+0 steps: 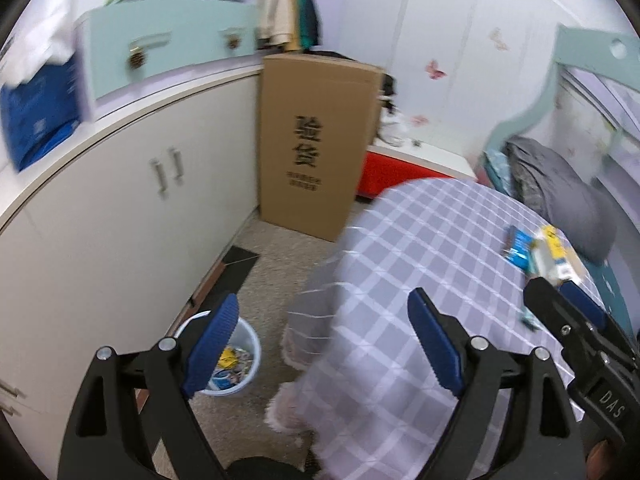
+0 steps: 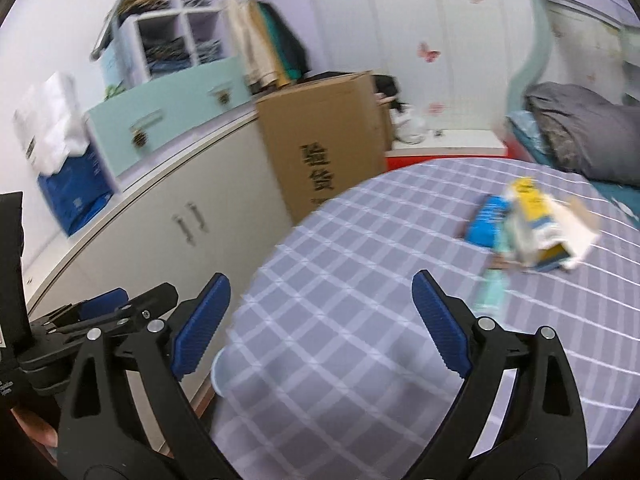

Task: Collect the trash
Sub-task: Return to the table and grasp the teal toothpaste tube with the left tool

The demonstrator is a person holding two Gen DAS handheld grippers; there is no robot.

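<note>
A round table with a grey checked cloth point(image 2: 360, 280) carries a small heap of trash: a yellow and white carton point(image 2: 548, 220), a blue wrapper point(image 2: 486, 220) and a pale green packet point(image 2: 492, 292). The same heap shows at the right of the left wrist view, carton point(image 1: 554, 252) beside blue wrapper point(image 1: 518, 246). On the floor stands a white bin point(image 1: 250, 360) with wrappers inside. My left gripper point(image 1: 324, 344) is open and empty, over the table's edge and the floor. My right gripper point(image 2: 320, 320) is open and empty, short of the heap.
A tall cardboard box point(image 1: 316, 140) stands against white cabinets point(image 1: 120, 208). A red and white bench point(image 1: 404, 168) sits behind the table, and a bed with a grey blanket point(image 2: 584, 136) lies to the right. Fluffy slippers point(image 1: 296, 400) show under the cloth's edge.
</note>
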